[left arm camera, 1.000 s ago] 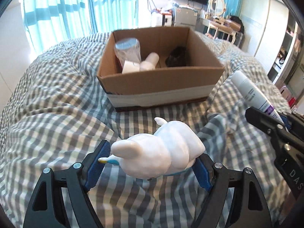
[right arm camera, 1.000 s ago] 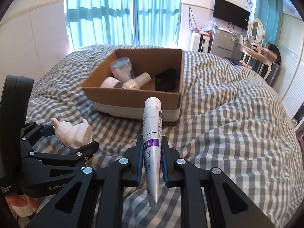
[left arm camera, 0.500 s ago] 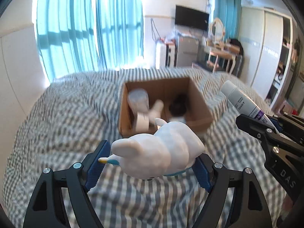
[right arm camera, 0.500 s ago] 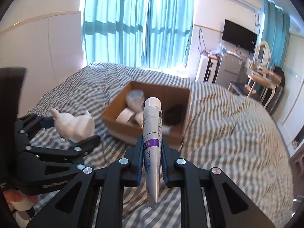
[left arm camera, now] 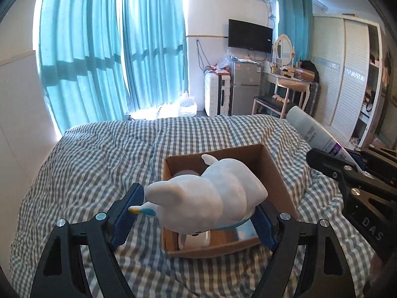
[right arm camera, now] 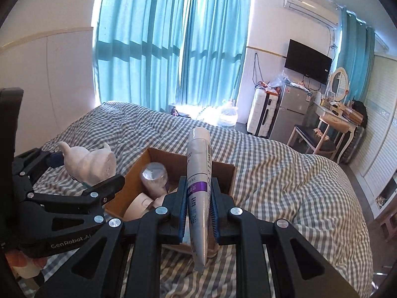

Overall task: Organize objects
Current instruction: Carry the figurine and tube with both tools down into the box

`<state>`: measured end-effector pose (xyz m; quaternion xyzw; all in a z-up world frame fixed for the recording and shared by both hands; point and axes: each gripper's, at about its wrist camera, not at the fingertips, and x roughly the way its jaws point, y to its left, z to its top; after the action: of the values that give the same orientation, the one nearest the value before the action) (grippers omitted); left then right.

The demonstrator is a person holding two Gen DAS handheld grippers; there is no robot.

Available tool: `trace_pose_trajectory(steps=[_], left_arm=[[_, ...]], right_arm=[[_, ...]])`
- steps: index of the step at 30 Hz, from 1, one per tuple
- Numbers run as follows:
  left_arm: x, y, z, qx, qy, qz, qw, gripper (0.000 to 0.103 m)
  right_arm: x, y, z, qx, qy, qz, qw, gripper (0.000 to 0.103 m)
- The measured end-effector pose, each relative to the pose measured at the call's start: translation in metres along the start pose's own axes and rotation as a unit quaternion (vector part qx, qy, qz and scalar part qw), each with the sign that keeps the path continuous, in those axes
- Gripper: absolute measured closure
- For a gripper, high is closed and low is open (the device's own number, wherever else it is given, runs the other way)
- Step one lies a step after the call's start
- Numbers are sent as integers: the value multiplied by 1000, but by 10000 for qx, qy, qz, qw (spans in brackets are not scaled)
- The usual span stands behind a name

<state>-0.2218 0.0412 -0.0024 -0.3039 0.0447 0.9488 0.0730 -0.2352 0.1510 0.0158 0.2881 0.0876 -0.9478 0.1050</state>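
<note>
Bedding in a grey check pattern [left arm camera: 86,164] covered the whole bed, and on it stood the open cardboard box [left arm camera: 273,171], the place where the objects were being collected. Above its near part the left gripper [left arm camera: 198,213] was clamped on a white cartoon figurine [left arm camera: 211,196], with its jaws standing wide because the toy is broad. Just beside it, the right gripper [right arm camera: 197,206] was squeezed tight on a white tube with a purple band [right arm camera: 198,173], cap end forward.

To do this step well, I think each object should come fully over the open top before the jaws let go, and one hand should release first, because the two grippers were close together and could knock each other. The figurine is round and smooth, so a low release would keep it from bouncing out.

From the left wrist, the figurine hid most of the inside of the box. From the right wrist, a clear cup [right arm camera: 153,178] and a pale round container [right arm camera: 139,202] were visible in the box.
</note>
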Motion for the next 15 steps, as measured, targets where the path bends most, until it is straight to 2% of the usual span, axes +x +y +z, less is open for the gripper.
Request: trace_pose_trajectory(steps=[7,15], left_arm=[[57,0,9,248,166,-200,9994,20],[122,-17,-9,553,562,-505,9956,20]], right_arm=[[80,-20,10,321,425,192,9984,87],[143,-39,-16,548,855,409,9940,87]])
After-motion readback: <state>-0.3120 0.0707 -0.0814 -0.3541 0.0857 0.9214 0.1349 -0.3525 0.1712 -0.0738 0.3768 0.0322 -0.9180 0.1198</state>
